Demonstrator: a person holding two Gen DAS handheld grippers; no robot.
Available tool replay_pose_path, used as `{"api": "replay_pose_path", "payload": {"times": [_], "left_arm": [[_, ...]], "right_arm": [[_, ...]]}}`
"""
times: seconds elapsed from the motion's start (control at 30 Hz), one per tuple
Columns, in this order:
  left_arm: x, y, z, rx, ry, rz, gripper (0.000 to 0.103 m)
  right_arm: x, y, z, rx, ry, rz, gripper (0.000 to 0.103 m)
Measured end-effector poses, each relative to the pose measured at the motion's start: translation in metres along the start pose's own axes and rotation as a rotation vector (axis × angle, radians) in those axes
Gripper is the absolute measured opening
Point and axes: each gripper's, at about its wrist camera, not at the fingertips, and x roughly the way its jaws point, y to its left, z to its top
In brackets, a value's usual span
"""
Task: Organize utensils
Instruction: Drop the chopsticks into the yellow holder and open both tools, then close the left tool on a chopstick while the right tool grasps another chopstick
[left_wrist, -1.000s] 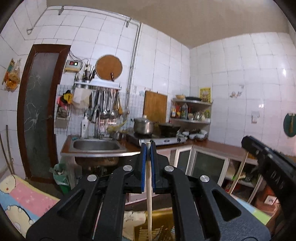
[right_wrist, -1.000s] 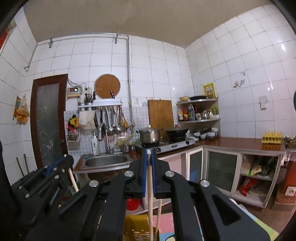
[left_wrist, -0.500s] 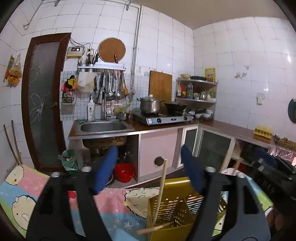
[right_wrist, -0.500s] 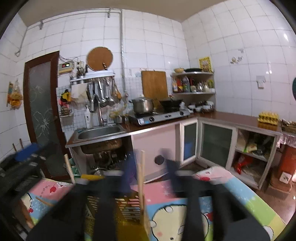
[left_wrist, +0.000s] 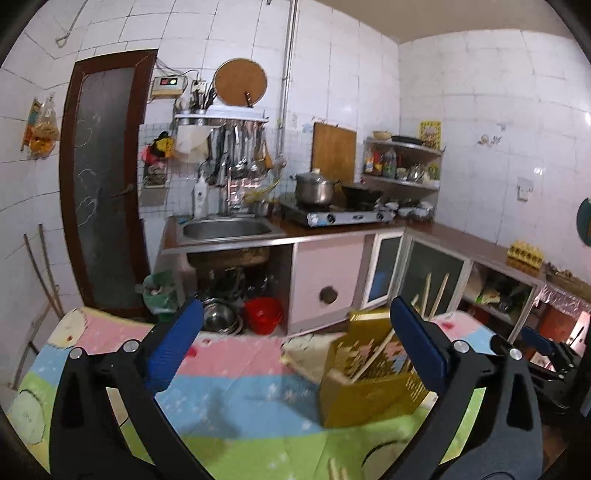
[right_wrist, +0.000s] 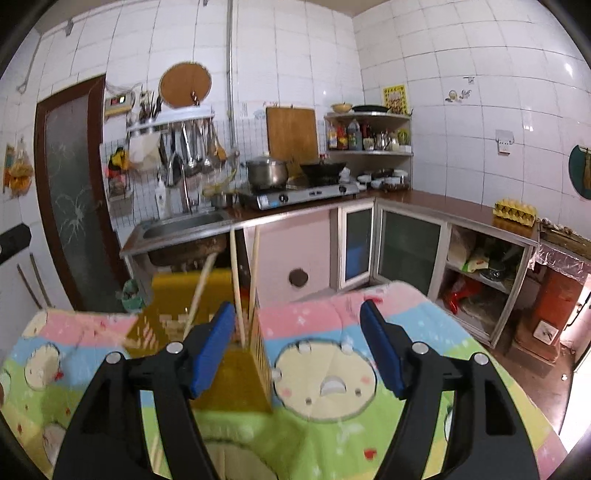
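Note:
A yellow perforated utensil holder (left_wrist: 369, 373) stands on the cartoon-print table cover, with wooden chopsticks (left_wrist: 437, 293) sticking up out of it. In the right wrist view the holder (right_wrist: 207, 332) is left of centre with chopsticks (right_wrist: 236, 280) upright in it. My left gripper (left_wrist: 295, 350) is open and empty, left of the holder. My right gripper (right_wrist: 299, 347) is open and empty, just right of the holder; its left finger sits in front of it. Two chopstick ends (left_wrist: 338, 470) lie on the cover near the bottom edge.
The table has a pastel cartoon cover (right_wrist: 332, 387). Behind are a kitchen counter with a sink (left_wrist: 225, 229), a gas stove with pots (left_wrist: 332, 214), open cabinets (right_wrist: 476, 266) and a dark door (left_wrist: 103, 177). The other gripper (left_wrist: 546, 358) shows at the right.
Both grippers were shut on a chopstick each held upright over the holder. Both opened and the chopsticks now stand in the holder. Both grippers have drawn back and tilted down.

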Motion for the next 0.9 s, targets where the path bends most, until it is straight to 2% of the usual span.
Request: {"api": "replay_pose_path", "payload": {"times": [0.17,0.23,0.3,0.5,0.73,0.9], "left_arm": [[0.007,0.006,-0.034,0.010,0.106,0.031,0.098],[0.013,0.008,-0.049,0.005,0.150,0.026,0.098],[0.021,0.012,-0.068,-0.007,0.208,0.016,0.098],[0.046,0.015,-0.117,0.010,0.341,0.040,0.098],[0.070,0.015,-0.156,0.006,0.450,0.034,0.098],[0.080,0.013,-0.165,0.012,0.499,0.042,0.098]], "right_arm": [[-0.001,0.010,-0.036,-0.030,0.078,0.010,0.069],[0.000,0.013,-0.043,-0.040,0.096,0.009,0.069],[0.004,0.021,-0.067,-0.061,0.152,0.013,0.069],[0.017,0.031,-0.097,-0.063,0.237,0.024,0.069],[0.035,0.043,-0.115,-0.093,0.301,0.040,0.069],[0.044,0.050,-0.121,-0.105,0.324,0.047,0.069]]}}
